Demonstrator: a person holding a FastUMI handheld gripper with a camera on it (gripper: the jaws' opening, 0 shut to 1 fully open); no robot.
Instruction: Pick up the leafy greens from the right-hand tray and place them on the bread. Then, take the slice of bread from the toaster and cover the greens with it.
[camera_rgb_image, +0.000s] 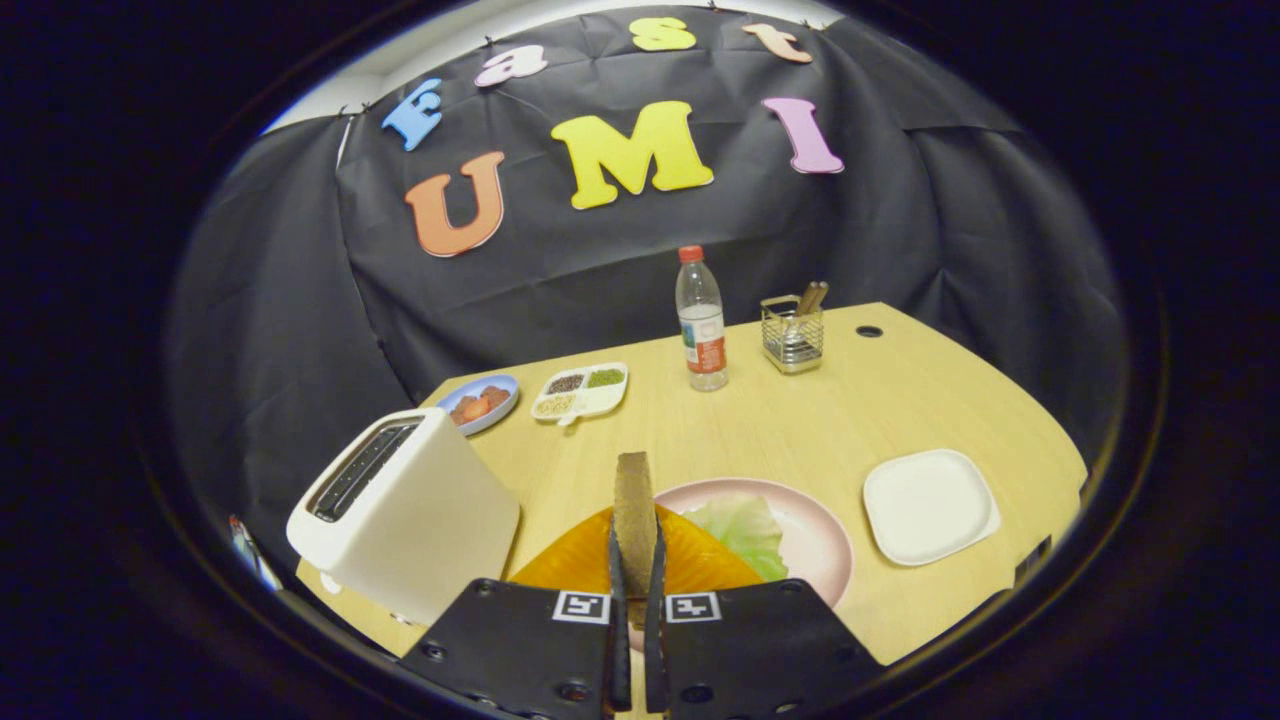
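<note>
Bread slice (634, 508) stands upright on its edge between the two fingers of my claw (634, 585), which are pressed in against its flat sides and pinching it. I see the slice end-on, brown and narrow, rising above the fingertips. Just beyond it sits a pink plate (815, 530) on the bench (800, 420). On that plate lies a pale green lettuce leaf (745, 530), and beside the leaf, nearer the claw, something glossy and orange (690, 560) that I cannot identify for certain. To the left of the claw stands a white toaster (405, 510), slots facing up and dark inside; I cannot tell what is in them. To the right of the pink plate, apart from it, is a white square tray (930, 505). Farther back on the bench I see a blue dish (480, 402) with reddish pieces, a white divided dish (581, 391) holding grains, a clear water bottle (701, 320) with a red cap, and a small wire basket (792, 335) holding sticks.
</note>
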